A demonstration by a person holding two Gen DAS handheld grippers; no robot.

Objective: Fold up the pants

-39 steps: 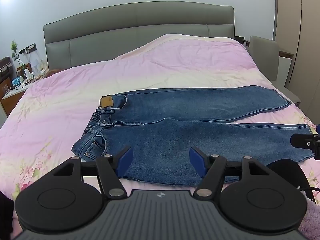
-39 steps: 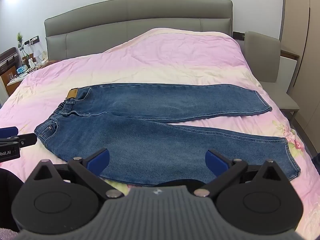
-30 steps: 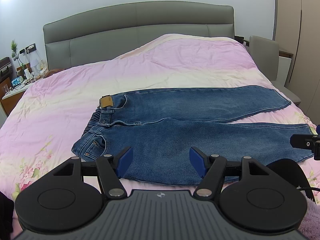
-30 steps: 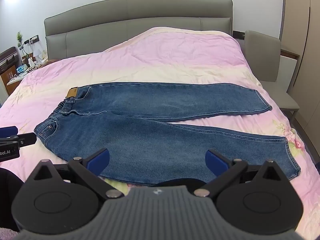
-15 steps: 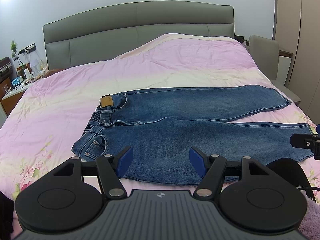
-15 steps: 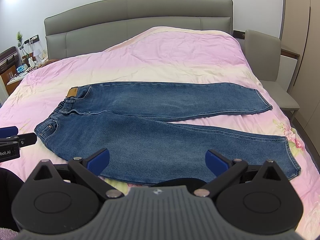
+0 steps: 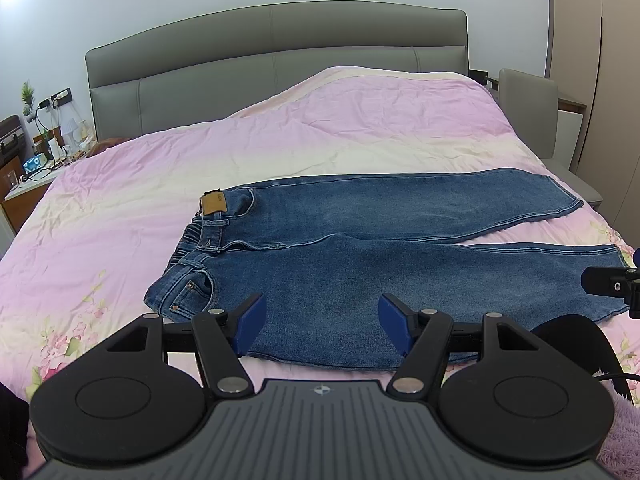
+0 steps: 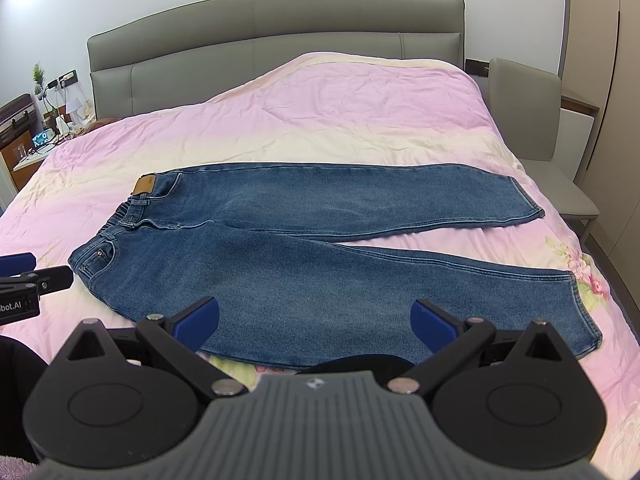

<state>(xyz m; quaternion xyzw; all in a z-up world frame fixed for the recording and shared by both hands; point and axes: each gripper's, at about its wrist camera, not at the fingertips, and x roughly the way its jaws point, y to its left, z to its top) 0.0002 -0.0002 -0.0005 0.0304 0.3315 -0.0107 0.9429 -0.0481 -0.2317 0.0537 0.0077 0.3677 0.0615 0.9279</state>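
From the left wrist view, one pair of blue denim pants (image 7: 360, 248) lies flat on the pink floral bedspread (image 7: 120, 208) of a bed with a grey padded headboard (image 7: 276, 60). The waistband, with its tan leather patch (image 7: 213, 204), points left; the two legs run to the right and spread apart toward the hems. The left gripper (image 7: 320, 318) hangs above the near edge of the near leg, its jaws standing apart with nothing between the two blue pads. The tip of the other gripper shows at the right edge, over the near leg's hem. A cluttered bedside stand (image 7: 28, 176) sits far left, a grey chair (image 7: 532, 108) far right.

From the right wrist view, the same pants (image 8: 320, 256) stretch across the bedspread (image 8: 360, 112), waist left, hems right. The right gripper (image 8: 314, 318) sits over the near leg's lower edge, its jaws wide apart and holding nothing. The left gripper's black tip (image 8: 44, 280) shows at the left edge, just beside the waistband corner.
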